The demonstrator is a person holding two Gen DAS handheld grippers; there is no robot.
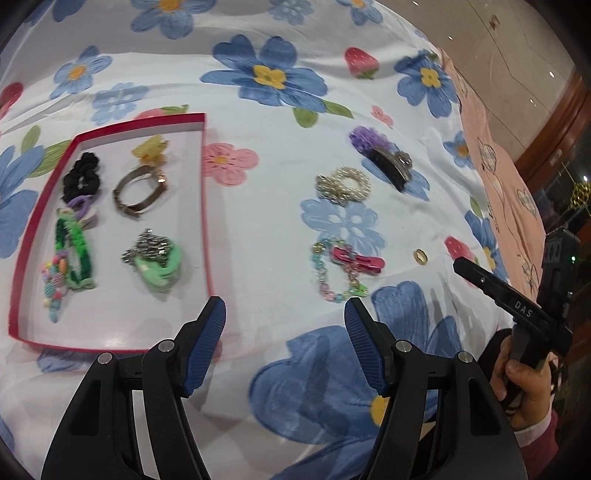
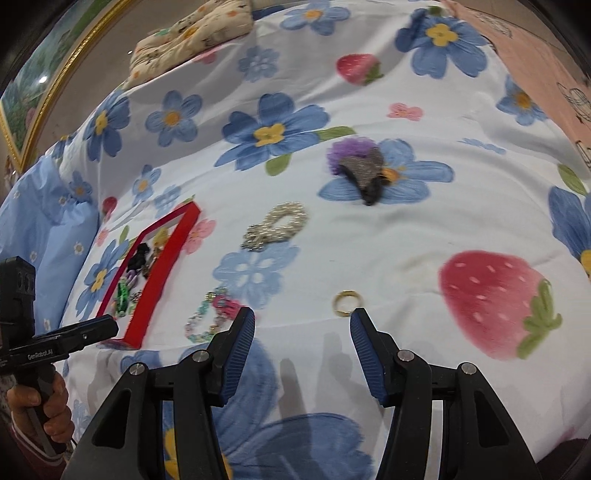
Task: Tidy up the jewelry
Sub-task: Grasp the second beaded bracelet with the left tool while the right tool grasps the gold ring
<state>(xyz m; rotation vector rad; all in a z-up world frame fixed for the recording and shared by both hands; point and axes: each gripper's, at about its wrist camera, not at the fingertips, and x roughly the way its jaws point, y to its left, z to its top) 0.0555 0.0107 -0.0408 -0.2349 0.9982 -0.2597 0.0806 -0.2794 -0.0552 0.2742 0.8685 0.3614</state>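
A red-rimmed tray (image 1: 204,192) (image 2: 162,269) lies on the flowered bedsheet and holds a black scrunchie (image 1: 82,176), a metal bracelet (image 1: 140,192), a yellow clip (image 1: 151,149), a green clip with a chain (image 1: 155,258) and a green beaded band (image 1: 72,254). Loose on the sheet are a pearl bracelet (image 1: 343,184) (image 2: 277,225), a purple hair clip (image 1: 380,155) (image 2: 360,166), a pastel bead bracelet with a pink clip (image 1: 343,267) (image 2: 212,314) and a gold ring (image 1: 421,255) (image 2: 346,302). My left gripper (image 1: 284,314) hangs open beside the tray's right rim. My right gripper (image 2: 303,321) is open just short of the ring.
A patterned pillow (image 2: 192,33) lies at the bed's far end and a pale blue one (image 2: 44,229) at its left. Pink fabric (image 1: 495,162) covers the right side. A hand (image 1: 524,384) holds the other gripper's handle at the right edge of the left wrist view.
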